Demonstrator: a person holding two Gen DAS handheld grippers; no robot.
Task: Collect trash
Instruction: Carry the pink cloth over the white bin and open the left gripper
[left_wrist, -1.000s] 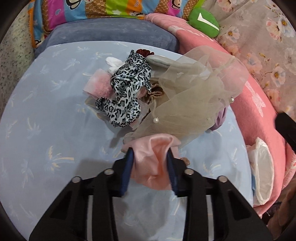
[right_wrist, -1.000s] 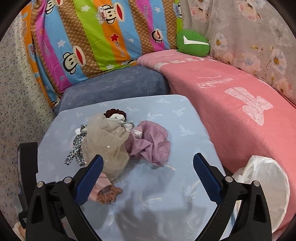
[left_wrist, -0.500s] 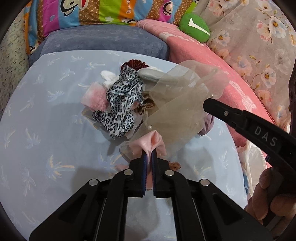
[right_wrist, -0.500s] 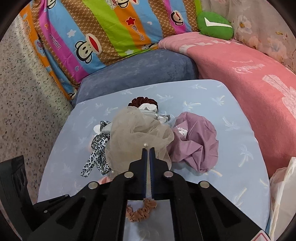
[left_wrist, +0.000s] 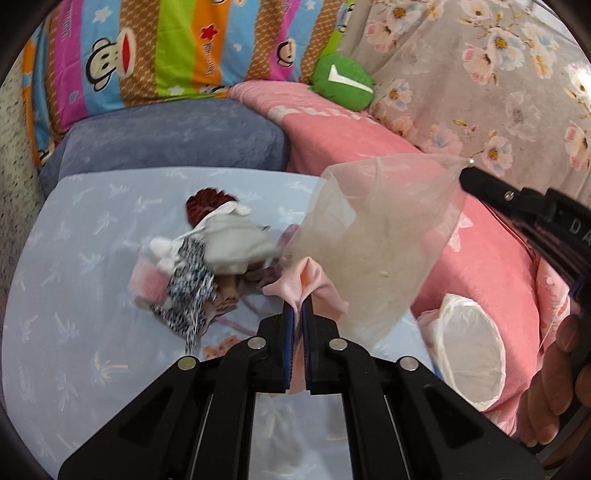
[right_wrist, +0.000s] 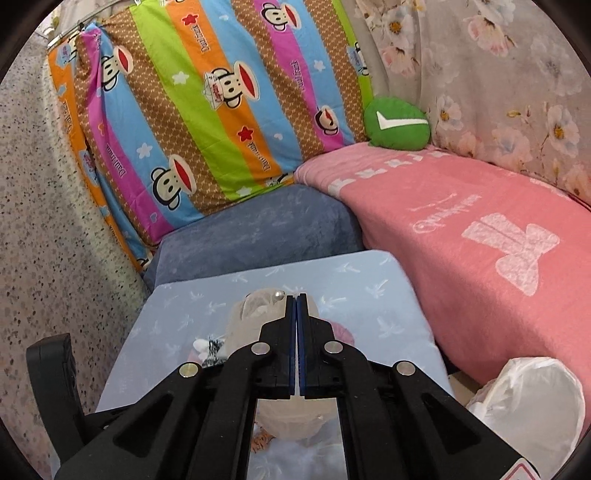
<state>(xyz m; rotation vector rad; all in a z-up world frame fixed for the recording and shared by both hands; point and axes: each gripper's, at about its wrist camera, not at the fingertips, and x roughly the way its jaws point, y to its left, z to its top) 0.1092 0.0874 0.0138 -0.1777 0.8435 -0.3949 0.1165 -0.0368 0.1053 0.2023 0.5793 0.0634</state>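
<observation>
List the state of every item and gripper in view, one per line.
left gripper: shut on pink cloth, lifted
right gripper: shut on beige tulle, lifted
leopard-print cloth: lying in the pile
grey cloth: lying on the pile
white bag: mouth open, looks empty

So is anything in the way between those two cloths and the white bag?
Nothing visible. The left gripper holds the pink cloth and the right gripper the sheer beige cloth, both lifted above the table. The open white bag sits just right.
</observation>
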